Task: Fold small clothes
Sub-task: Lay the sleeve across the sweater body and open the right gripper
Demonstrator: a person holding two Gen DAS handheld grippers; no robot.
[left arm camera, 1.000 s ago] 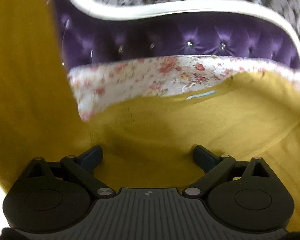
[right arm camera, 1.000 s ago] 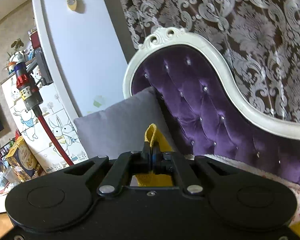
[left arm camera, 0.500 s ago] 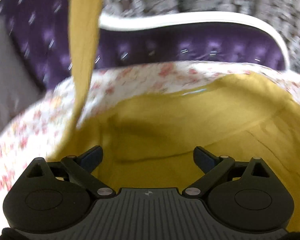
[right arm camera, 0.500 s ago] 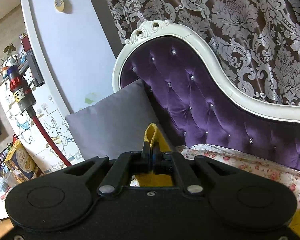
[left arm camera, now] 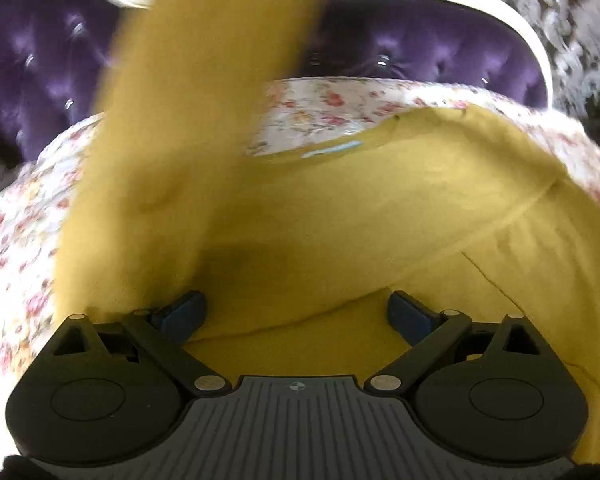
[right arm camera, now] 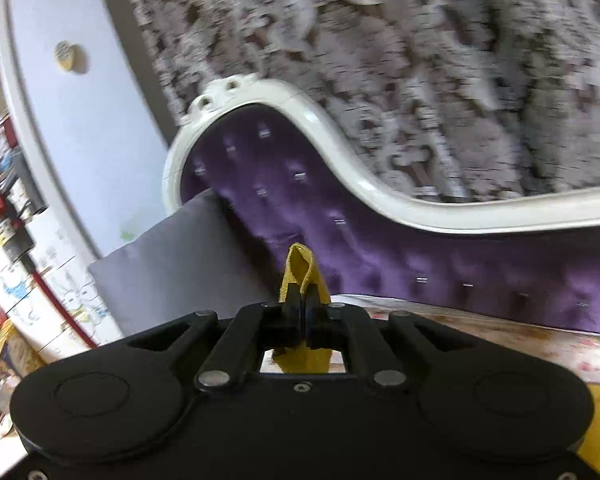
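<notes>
A mustard-yellow garment (left arm camera: 380, 216) lies spread on a floral sheet (left arm camera: 16, 232), with a small blue label at its neckline. One long part of it rises as a blurred band (left arm camera: 188, 92) up the left of the left wrist view. My left gripper (left arm camera: 296, 312) hangs open over the cloth, its blue pads (left arm camera: 182, 312) apart with nothing pinched. In the right wrist view my right gripper (right arm camera: 303, 312) is shut on a folded tip of the yellow garment (right arm camera: 300, 264), which sticks up past the jaws.
A purple tufted headboard (right arm camera: 380, 248) with a white curved frame (right arm camera: 340, 152) runs behind the bed. A grey pillow (right arm camera: 180, 268) leans at the left. Patterned wallpaper is behind. A cluttered shelf and a red-handled vacuum stand at the far left.
The lifted yellow band has swung rightward across the left wrist view. The right gripper has rolled and shifted with the cloth still pinched; its background has tilted and blurred.
</notes>
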